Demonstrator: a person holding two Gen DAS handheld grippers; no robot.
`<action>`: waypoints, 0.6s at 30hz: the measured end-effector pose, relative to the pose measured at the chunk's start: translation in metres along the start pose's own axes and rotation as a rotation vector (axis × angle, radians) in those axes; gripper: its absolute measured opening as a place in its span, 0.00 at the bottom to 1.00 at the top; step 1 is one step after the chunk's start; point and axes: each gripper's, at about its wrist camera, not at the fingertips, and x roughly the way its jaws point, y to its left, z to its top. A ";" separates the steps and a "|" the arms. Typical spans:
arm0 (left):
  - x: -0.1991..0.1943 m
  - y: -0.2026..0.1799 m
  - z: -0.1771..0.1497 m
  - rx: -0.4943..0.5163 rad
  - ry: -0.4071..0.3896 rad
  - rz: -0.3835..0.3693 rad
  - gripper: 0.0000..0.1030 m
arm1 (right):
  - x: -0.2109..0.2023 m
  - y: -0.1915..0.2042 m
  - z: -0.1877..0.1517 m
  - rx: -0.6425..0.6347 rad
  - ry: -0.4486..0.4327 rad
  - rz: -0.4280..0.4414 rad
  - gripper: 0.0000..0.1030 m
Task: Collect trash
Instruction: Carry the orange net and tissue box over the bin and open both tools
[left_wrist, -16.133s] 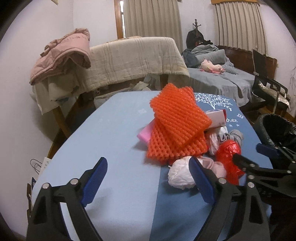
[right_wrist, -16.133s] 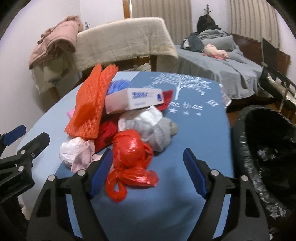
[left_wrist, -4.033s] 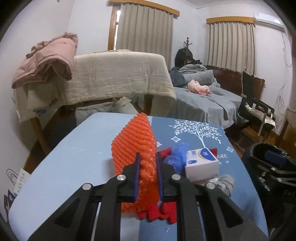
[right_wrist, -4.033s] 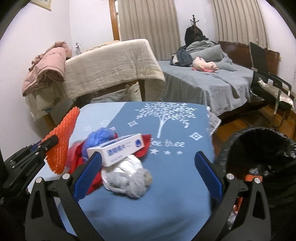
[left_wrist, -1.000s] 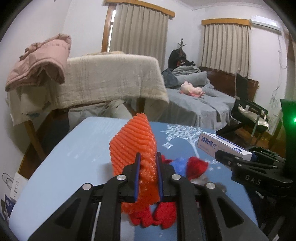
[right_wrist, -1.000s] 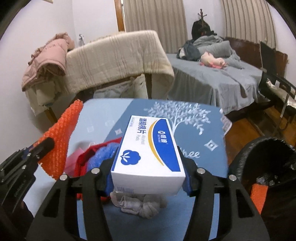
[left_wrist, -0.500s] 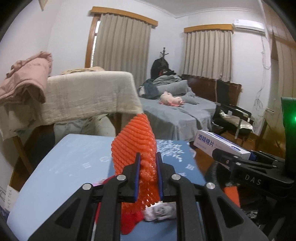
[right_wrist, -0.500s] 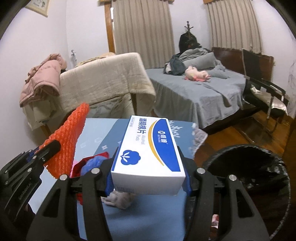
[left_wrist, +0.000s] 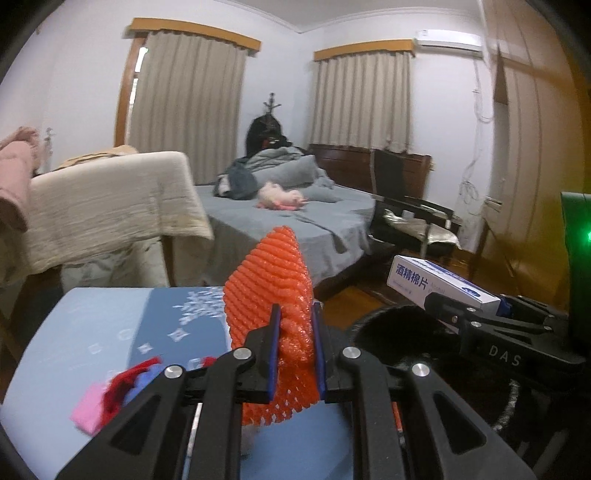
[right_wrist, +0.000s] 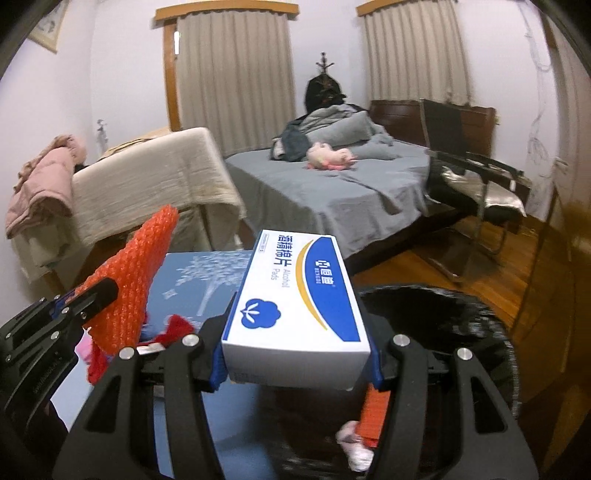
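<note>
Trash bin (right_wrist: 480, 332) beside blue table (left_wrist: 92, 332), bedroom

Ribbed orange foam netting (left_wrist: 269, 284); glossy cardboard box (right_wrist: 295, 295); cloth-covered table (left_wrist: 92, 332).

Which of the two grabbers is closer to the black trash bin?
Right. The right gripper, holding the white box, is at the black bin's rim; the left gripper, clamping orange foam netting, sits farther back over the table.

My two tools are side by side, close together. The black bin (right_wrist: 476, 332) is wide open under my box (right_wrist: 295, 295). A small trash pile (left_wrist: 118, 387) sits on the blue table (left_wrist: 74, 332); the rest is bare.
</note>
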 end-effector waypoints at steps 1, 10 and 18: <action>0.004 -0.007 0.001 0.005 0.002 -0.016 0.15 | -0.002 -0.006 -0.001 0.003 -0.002 -0.011 0.53; 0.032 -0.062 0.002 0.056 0.026 -0.136 0.15 | -0.015 -0.064 -0.012 0.037 -0.004 -0.116 0.53; 0.058 -0.103 0.001 0.080 0.056 -0.225 0.15 | -0.015 -0.105 -0.024 0.060 0.015 -0.192 0.53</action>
